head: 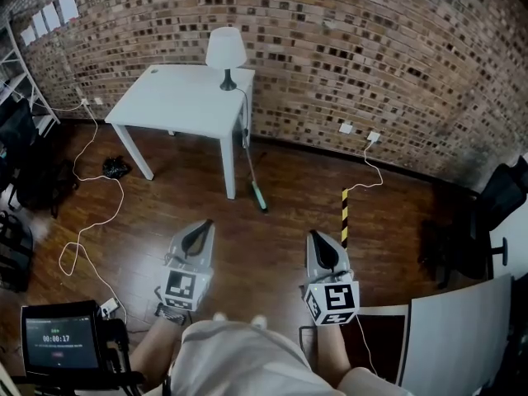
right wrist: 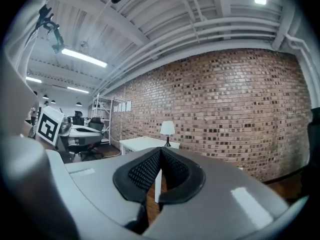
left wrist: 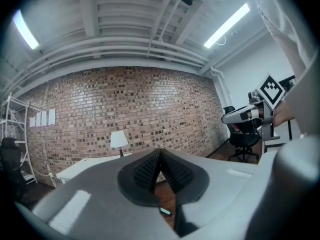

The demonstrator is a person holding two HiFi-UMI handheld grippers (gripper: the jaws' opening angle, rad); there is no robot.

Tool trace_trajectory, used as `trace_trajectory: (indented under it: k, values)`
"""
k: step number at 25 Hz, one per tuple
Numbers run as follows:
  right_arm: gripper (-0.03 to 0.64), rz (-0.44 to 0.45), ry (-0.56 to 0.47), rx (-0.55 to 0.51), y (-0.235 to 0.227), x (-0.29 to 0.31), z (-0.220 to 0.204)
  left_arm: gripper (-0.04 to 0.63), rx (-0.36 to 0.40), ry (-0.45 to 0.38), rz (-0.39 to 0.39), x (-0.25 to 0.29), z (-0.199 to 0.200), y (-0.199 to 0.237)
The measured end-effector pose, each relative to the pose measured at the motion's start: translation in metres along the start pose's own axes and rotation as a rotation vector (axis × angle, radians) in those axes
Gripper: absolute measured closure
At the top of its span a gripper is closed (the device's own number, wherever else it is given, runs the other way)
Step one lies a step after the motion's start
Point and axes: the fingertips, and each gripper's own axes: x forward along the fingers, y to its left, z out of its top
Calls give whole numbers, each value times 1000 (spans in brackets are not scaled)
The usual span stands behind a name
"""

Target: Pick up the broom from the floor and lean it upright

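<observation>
The left gripper [head: 196,236] has its jaws pressed together, holding nothing. Ahead, the broom [head: 252,174] stands propped against the white table [head: 173,97], its teal head on the floor, so the leaning looks done. The right gripper [head: 324,252] is likewise closed and empty.

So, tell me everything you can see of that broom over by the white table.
The broom is slim: a thin, pale grey handle ending in a small teal head. It stands tilted, head down on the dark wooden floor, with its upper end leaning against the white table at the right edge, beside the front leg. Nothing holds it. What it is made of cannot be told from here.
</observation>
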Motion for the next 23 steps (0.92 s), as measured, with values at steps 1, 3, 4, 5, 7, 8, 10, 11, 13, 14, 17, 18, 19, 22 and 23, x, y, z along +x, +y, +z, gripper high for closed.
trace_trajectory:
  k: [1,3,4,5,7,8,10,11,13,14,17,18,19,22,23]
  values:
    - [604,2,2,-9,3,0,2,595,0,0,1,-2,0,1]
    - [605,0,-8,-27,9,-2,7,595,0,-2,6,-7,0,3]
    - [606,-5,-13,-34,11,-3,9,595,-2,-5,7,-8,-1,4]
    - [606,-8,-14,-38,12,-1,9,595,-5,-7,8,-8,-1,6]
    - [605,-8,-10,-34,14,2,8,595,-9,-9,6,-7,-1,10]
    - [606,-8,-6,-31,15,4,7,595,-11,-8,5,-7,-1,11]
    - [606,-10,0,-27,17,5,6,595,-13,-4,3,-7,-2,12]
    - [606,-11,2,-25,17,5,6,595,-13,-3,3,-8,-3,13]
    - [606,-12,4,-23,18,6,5,595,-14,-4,3,-8,-4,13]
    - [606,-12,5,-24,18,6,4,595,-14,-6,3,-8,-4,13]
    - [606,-11,19,-32,21,6,4,595,-17,-8,-1,-9,-3,14]
    - [606,-11,24,-34,22,7,4,595,-17,-8,-1,-10,-3,15]
    - [606,-12,27,-35,24,7,3,595,-17,-9,-2,-11,-3,15]
    - [605,-16,34,-35,27,7,1,595,-16,-12,-5,-13,-3,17]
    - [606,-17,37,-35,28,7,0,595,-15,-14,-6,-14,-4,17]
